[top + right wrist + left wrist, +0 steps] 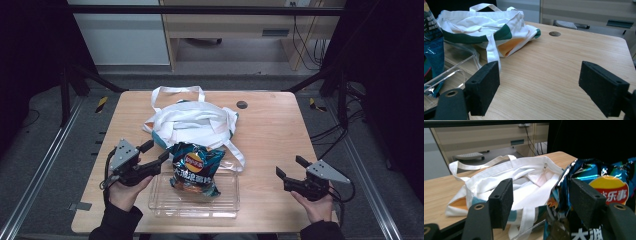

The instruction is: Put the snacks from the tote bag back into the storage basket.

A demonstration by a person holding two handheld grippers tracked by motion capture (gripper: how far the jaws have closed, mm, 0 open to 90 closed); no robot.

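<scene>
Blue chip bag (194, 169) in clear tray (227, 202); left tongs (154, 153) released beside it; right tongs (288, 167) released.

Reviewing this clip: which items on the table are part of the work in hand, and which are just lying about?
In play:
- chip bag, close by the open left gripper
- clear tray, under the chip bag
- white tote bag, just behind the chip bag

Lying about:
- dark round disc at the far edge of the table
- right gripper, open over bare wood
</scene>
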